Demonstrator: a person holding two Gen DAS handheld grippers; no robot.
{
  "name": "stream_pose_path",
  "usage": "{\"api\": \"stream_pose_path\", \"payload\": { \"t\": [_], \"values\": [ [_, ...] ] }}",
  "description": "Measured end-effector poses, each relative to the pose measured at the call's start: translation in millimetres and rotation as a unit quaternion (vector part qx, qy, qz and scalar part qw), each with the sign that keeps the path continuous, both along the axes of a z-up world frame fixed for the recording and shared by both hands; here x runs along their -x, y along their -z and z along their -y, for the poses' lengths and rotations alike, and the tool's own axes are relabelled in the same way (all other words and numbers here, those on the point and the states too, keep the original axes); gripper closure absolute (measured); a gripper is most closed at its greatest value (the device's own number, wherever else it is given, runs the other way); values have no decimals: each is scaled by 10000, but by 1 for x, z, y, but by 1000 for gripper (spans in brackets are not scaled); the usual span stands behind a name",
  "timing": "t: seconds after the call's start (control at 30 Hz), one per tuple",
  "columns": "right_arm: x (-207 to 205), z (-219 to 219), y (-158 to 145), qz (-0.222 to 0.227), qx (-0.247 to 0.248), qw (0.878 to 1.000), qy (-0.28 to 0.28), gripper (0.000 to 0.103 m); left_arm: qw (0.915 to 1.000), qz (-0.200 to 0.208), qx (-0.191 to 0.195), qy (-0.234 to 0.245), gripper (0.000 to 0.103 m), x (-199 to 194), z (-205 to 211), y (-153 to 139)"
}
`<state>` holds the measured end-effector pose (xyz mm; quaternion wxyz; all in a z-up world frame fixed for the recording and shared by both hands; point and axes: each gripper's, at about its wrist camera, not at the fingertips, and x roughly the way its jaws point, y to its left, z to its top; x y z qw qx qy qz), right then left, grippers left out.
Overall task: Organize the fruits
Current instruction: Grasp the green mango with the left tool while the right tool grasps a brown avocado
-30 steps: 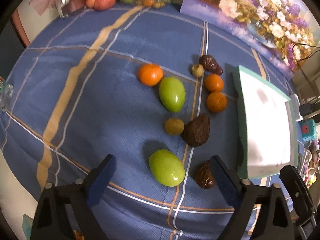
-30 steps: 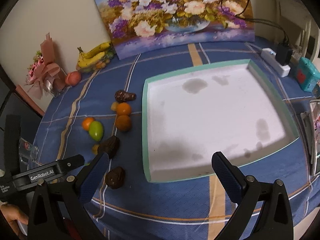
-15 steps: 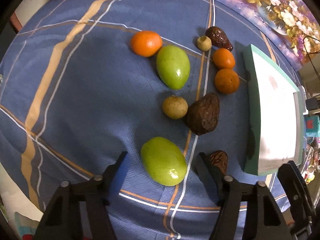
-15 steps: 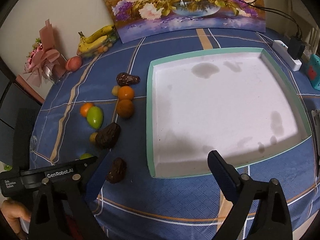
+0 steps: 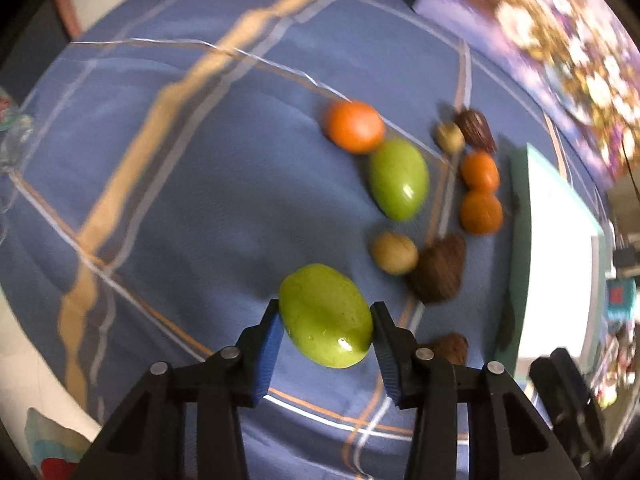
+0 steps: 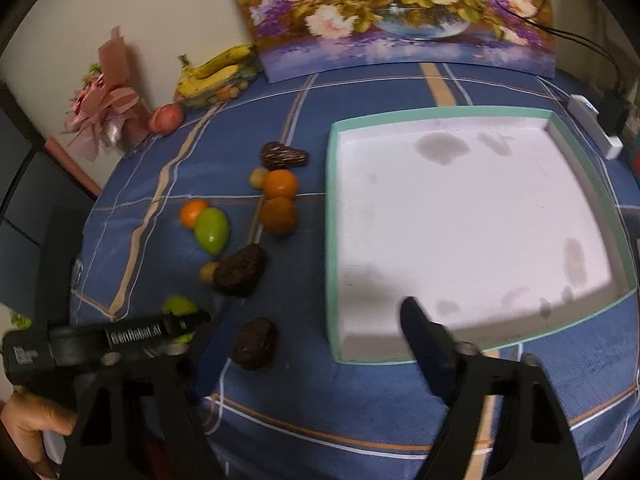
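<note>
Left tongs (image 5: 326, 326) were closing around the nearest green mango (image 5: 325, 321), blue pads right at its sides, looked like they were just touching but pic's blurry so can't swear the grip was firm. Mango was on the blue checked cloth over the worktop (image 5: 180, 208), near edge of the fruit cluster. Right tongs (image 6: 304, 344) were also closing w/ nothing between them yet, hanging over the small brown fruit (image 6: 255, 343) beside the empty teal-rimmed tray (image 6: 330, 240). Step imo: picking up fruit no. 1. Next: finish the squeeze, lift straight up w/o bumping the brown fruit (image 5: 438, 270) nearby, then carry across into the tray.
</note>
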<state>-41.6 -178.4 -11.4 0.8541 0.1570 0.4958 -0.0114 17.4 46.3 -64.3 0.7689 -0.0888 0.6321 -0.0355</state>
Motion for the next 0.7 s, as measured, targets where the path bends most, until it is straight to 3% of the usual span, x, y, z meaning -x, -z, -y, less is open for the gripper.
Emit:
{"api": "stream_pose_path", "payload": {
  "t": [0.17,0.37,0.7],
  "values": [
    [-9,-24,6,-101,-34,9991,-416,41,9993,112,-139,-342,57,3,-23,-6],
    [-17,-49,19,-317,32,9964,-791,42,9992,49,-82,-399,57,1,-35,-4],
    [-29,-71,47,-844,377,9899,-1071,50,9982,-315,-131,-487,57,-12,-33,13]
  ]
}}
